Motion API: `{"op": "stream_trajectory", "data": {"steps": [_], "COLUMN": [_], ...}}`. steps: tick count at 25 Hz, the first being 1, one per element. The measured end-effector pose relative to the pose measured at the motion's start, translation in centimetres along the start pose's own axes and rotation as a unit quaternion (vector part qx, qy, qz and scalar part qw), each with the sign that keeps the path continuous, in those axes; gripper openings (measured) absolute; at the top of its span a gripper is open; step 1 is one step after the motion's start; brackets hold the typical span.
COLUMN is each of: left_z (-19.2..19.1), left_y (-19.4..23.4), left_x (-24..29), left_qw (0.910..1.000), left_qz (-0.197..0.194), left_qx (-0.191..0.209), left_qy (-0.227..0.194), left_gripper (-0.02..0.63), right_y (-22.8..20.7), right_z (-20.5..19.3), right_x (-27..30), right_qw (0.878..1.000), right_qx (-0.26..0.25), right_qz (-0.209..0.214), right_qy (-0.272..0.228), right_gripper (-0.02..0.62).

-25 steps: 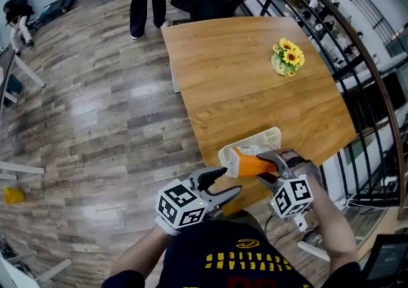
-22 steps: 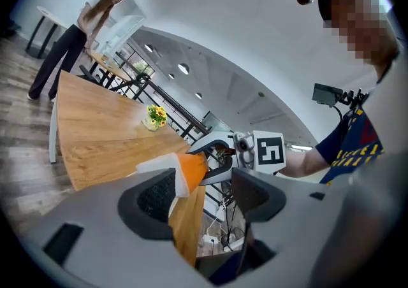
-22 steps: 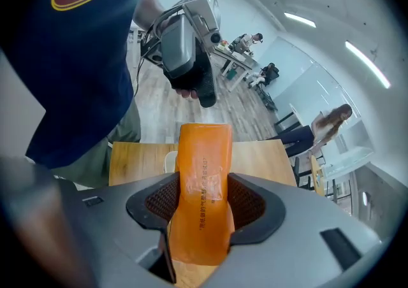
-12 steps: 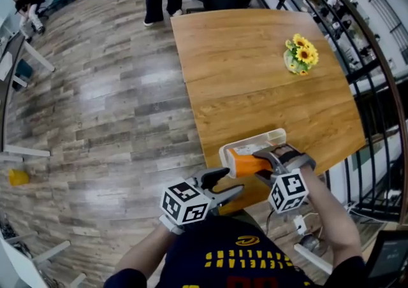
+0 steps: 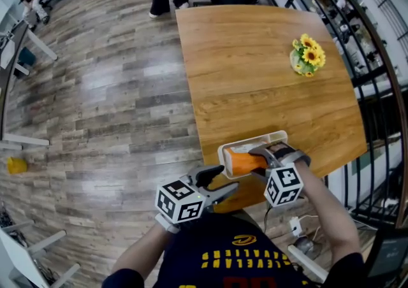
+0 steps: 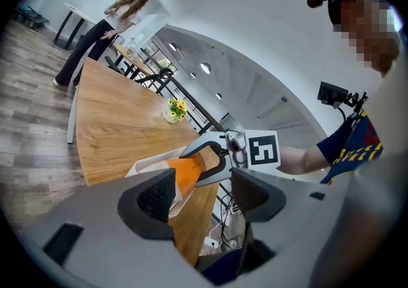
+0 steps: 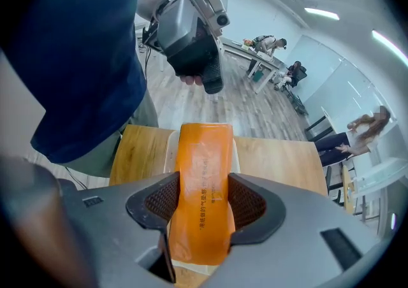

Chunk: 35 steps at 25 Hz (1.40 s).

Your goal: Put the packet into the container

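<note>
My right gripper (image 5: 257,163) stayed pinched on the orange packet (image 5: 240,162), holding it over one end of the white container (image 5: 275,135) at the wooden table's (image 5: 255,76) near edge, as before; my left gripper (image 5: 224,178) remained spread, empty, just beside.

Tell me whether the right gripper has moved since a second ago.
Yes, slightly: the right gripper, shut on the orange packet, has edged leftward along the white container.

The shirt (image 5: 245,259) shows yellow "CLEVELAND"; the packet (image 7: 203,185) bears small, unreadable Chinese print.
</note>
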<state>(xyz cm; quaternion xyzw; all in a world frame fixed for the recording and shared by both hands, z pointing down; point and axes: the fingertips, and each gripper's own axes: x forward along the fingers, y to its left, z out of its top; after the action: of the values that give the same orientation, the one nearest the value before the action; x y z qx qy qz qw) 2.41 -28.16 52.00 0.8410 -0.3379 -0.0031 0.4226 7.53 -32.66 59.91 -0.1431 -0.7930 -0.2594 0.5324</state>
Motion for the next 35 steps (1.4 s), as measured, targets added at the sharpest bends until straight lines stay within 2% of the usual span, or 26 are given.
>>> {"op": "stream_trajectory", "data": {"steps": [10, 35], "left_z": [0.3, 0.5], "left_y": [1.4, 2.6], "left_x": [-0.5, -1.3], "left_qw": [0.9997, 0.9989], "left_qz": [0.007, 0.018], "left_qx": [-0.021, -0.04], "left_qy": [-0.012, -0.018], "left_gripper": [0.276, 0.276], "right_y": [0.4, 1.7], "right_z": [-0.3, -1.3], "right_x": [2.5, 4.9], "right_qw": [0.999, 0.995], "right_qx": [-0.007, 0.005], "right_qz": [0.041, 0.099], "right_qy": [0.013, 0.03], "right_gripper": [0.233, 0.235]}}
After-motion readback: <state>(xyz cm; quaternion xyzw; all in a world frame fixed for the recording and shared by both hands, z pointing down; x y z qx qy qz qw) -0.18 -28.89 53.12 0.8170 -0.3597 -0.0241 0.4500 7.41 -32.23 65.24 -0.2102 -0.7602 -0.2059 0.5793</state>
